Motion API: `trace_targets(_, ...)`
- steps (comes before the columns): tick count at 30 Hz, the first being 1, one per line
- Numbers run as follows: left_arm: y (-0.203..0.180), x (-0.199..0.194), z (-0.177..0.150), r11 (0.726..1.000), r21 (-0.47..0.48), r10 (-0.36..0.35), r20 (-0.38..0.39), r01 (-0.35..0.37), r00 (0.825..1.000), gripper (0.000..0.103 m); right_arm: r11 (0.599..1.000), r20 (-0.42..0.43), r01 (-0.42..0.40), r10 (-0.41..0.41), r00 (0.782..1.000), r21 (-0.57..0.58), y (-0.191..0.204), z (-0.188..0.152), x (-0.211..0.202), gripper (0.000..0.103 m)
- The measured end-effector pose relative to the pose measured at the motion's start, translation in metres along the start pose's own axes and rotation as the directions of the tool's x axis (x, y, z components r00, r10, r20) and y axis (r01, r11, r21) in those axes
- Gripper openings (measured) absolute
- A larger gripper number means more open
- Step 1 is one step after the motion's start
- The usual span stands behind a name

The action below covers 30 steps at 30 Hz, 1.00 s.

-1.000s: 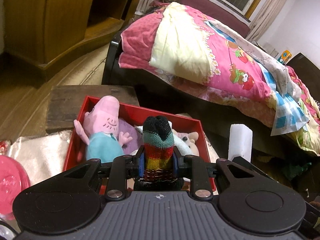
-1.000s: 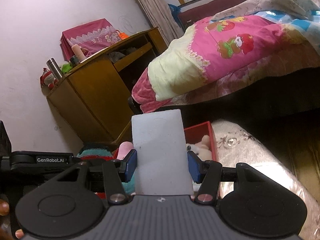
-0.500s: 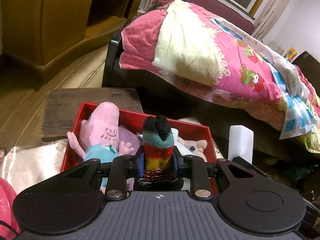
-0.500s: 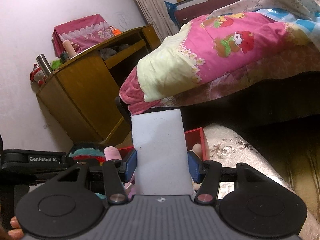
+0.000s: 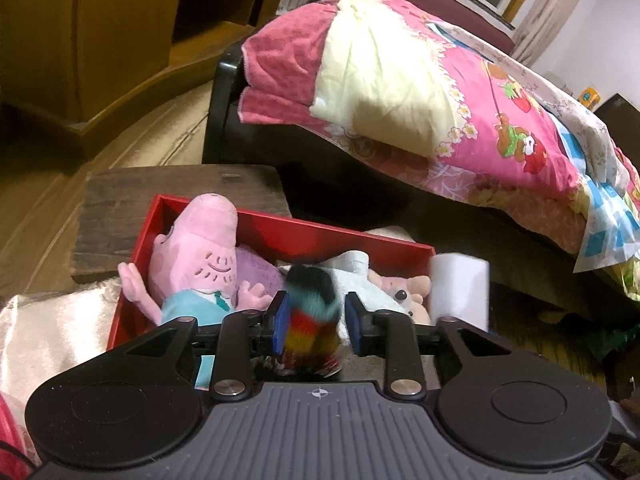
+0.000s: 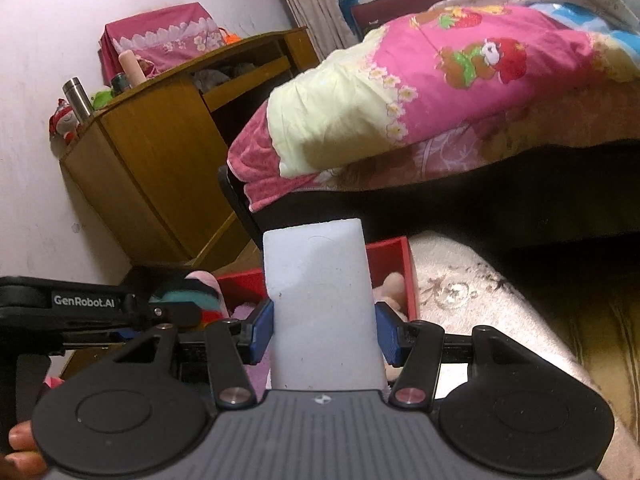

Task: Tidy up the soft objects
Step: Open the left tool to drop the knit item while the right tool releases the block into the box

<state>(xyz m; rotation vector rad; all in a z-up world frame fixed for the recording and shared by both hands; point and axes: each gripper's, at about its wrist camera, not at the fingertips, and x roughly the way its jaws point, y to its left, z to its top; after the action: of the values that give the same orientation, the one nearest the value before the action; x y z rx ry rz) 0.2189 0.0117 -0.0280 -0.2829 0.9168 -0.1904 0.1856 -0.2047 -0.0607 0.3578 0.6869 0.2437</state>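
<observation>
Warm, dim indoor light; deep shadow lies under the bed (image 5: 360, 168). Fisheye bending curves both views' edges (dark corners too). The striped knit toy (image 5: 312, 316) is motion-blurred; far details stay soft.

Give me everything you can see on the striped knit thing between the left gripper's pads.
The striped knit toy looks like soft yarn: a dark tip, then teal, red, yellow and dark bands toward the base. It is motion-blurred and leans slightly left. The left gripper has opened; its blue pads stand apart from the toy's sides, so it appears released and dropping toward the red box, above the white plush. In the right wrist view it shows beside the left gripper's body.
</observation>
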Motion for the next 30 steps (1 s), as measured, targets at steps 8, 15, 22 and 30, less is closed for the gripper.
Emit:
trace_targets(8, 0.0, -0.009, -0.003, 1.0, 0.0, -0.003, 0.004, 0.003, 1.0, 0.043, 1.0, -0.027, 0.001, -0.002, 1.0, -0.02, 0.002, -0.004, 0.003, 0.031)
trace_targets(15, -0.004, -0.02, -0.005, 1.0, 0.011, -0.025, 0.01, 0.025, 1.0, 0.048, 1.0, -0.04, 0.013, -0.014, 0.999, -0.027, 0.003, -0.006, 0.004, 0.032)
trace_targets(22, -0.009, -0.025, -0.016, 0.999, 0.026, -0.032, -0.011, 0.032, 0.999, 0.048, 1.0, -0.04, 0.003, -0.003, 0.999, -0.005, 0.004, -0.008, -0.006, 0.033)
trace_targets(30, -0.013, -0.039, -0.036, 0.998, 0.036, -0.046, -0.04, 0.047, 0.998, 0.05, 1.0, -0.04, -0.007, 0.008, 0.999, 0.003, 0.008, -0.015, -0.029, 0.033)
